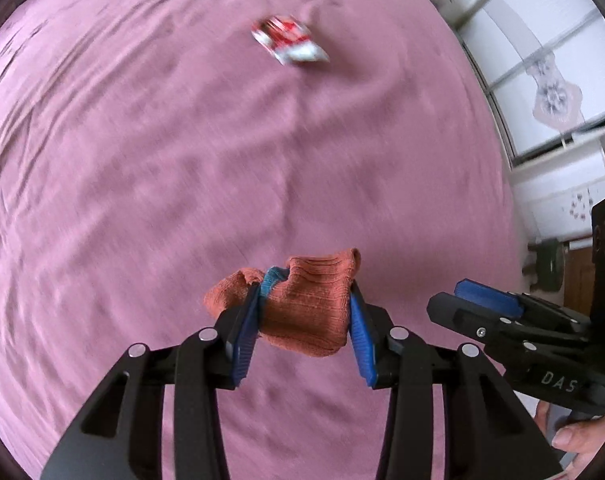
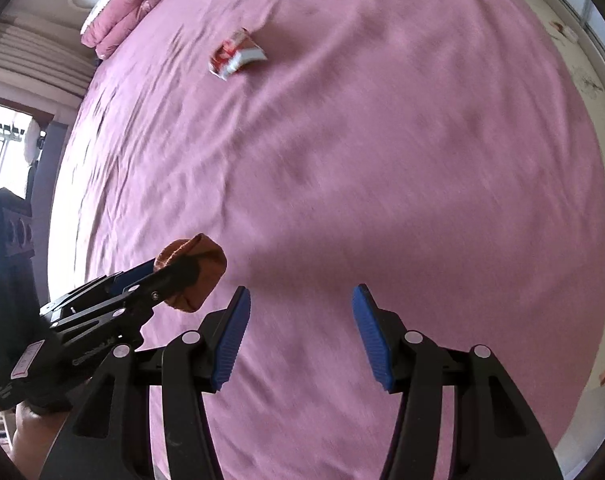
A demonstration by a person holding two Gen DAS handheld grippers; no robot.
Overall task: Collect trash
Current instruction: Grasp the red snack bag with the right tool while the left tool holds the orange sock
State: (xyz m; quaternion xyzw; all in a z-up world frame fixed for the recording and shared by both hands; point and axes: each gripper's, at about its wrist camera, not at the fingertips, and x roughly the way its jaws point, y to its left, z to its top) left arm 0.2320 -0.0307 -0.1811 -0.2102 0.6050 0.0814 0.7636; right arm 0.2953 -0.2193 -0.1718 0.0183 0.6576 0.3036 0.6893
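Observation:
An orange knitted sock (image 1: 306,312) with a teal band is pinched between the blue pads of my left gripper (image 1: 306,292), which holds it just above the pink bedsheet (image 1: 142,160). In the right wrist view the same sock (image 2: 208,264) sticks out of the left gripper (image 2: 170,270) at the lower left. My right gripper (image 2: 300,290) is open over bare sheet with nothing between its fingers; it also shows at the right edge of the left wrist view (image 1: 462,292). A crumpled red and white wrapper (image 1: 290,42) (image 2: 236,54) lies farther up the bed.
Folded pink bedding (image 2: 118,20) sits at the far left corner of the bed. White window frames and a wall (image 1: 542,80) run along the bed's right side. A person's hand (image 1: 574,440) grips the right gripper's handle.

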